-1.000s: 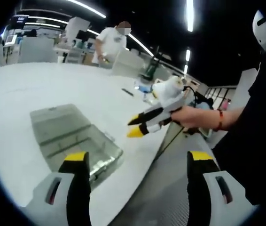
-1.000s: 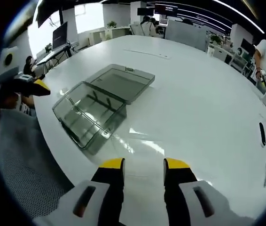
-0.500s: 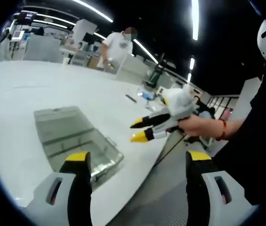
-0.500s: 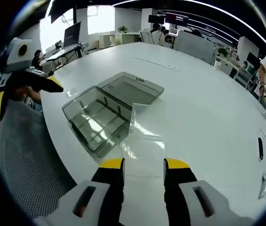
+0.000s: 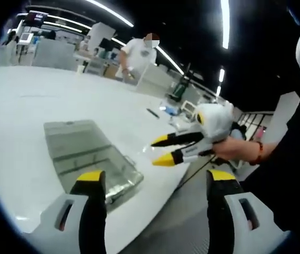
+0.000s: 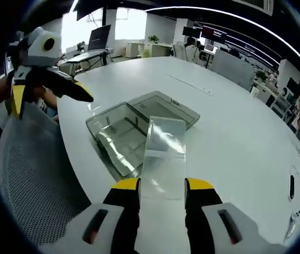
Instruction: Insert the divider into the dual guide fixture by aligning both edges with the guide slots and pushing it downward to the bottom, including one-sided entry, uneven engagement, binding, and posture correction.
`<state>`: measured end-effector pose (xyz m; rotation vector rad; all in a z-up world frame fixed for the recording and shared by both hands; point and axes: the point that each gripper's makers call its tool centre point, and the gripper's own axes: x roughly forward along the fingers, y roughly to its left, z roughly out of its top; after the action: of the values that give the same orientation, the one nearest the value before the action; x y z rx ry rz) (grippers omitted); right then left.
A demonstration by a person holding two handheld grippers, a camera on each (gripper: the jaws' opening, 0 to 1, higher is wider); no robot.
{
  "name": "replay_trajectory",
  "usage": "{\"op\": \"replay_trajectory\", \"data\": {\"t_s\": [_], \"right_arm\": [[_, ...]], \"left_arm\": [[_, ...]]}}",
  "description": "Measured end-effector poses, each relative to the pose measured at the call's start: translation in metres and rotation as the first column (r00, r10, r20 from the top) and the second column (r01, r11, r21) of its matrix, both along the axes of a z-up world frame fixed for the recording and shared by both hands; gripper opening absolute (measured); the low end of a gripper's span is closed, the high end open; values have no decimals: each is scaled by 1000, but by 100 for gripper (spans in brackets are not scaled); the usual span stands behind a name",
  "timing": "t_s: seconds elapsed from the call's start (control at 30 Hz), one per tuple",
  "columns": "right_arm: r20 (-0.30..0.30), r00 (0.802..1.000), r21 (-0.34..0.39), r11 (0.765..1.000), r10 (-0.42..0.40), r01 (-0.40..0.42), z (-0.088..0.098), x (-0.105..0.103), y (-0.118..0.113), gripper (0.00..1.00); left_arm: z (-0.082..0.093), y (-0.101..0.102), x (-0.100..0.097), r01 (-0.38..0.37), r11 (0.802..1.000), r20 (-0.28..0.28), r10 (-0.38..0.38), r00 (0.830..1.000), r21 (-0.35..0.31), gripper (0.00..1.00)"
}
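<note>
We see a wide white round-edged bench (image 6: 235,121) carrying the work, with a grey mesh chair back (image 6: 33,180) just beside its near edge. On the bench rests a clear smoky-grey plastic box with its hinged lid lying open behind it (image 6: 129,132); this is the dual guide fixture, and in the left gripper view it (image 5: 84,153) sits just ahead of the left claw (image 5: 152,182). Inside it we can make out thin ribs, though not the guide slots themselves.

The right claw (image 6: 162,184) has its 2 yellow-tipped jaws clamped on the near end of a flat clear plastic divider sheet (image 6: 164,151). The sheet reaches forward from the jaws, its far end over the near side of the box; we cannot tell whether it touches the box.

The left claw's 2 jaws stand wide apart with nothing between them. It also shows at the left of the right gripper view (image 6: 49,87), over the bench edge, near the box.

A person in a white shirt (image 5: 139,55) stands well beyond the bench.
</note>
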<state>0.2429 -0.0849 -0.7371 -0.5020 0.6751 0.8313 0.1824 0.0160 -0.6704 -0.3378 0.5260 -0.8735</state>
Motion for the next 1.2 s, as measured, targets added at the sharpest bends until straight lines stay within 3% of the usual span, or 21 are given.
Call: {"op": "replay_trajectory", "data": {"t_s": [0.13, 0.57, 0.9, 1.0, 1.2], "right_arm": [[2, 1000, -1, 1000, 31, -31, 1, -4, 8, 28], [37, 993, 5, 993, 115, -115, 10, -14, 30, 29], [68, 977, 0, 979, 203, -204, 20, -19, 42, 29], [82, 969, -7, 972, 235, -235, 23, -21, 45, 29], [96, 955, -19, 960, 279, -279, 26, -25, 49, 29]], "left_arm": [[-3, 2, 3, -34, 999, -37, 33, 999, -13, 69], [-7, 20, 17, -146, 989, -61, 144, 988, -31, 67], [-8, 24, 20, -137, 990, -65, 136, 989, -19, 65], [-6, 24, 21, -130, 991, -72, 127, 989, -31, 59], [-6, 30, 29, -176, 984, -78, 173, 982, -34, 56]]}}
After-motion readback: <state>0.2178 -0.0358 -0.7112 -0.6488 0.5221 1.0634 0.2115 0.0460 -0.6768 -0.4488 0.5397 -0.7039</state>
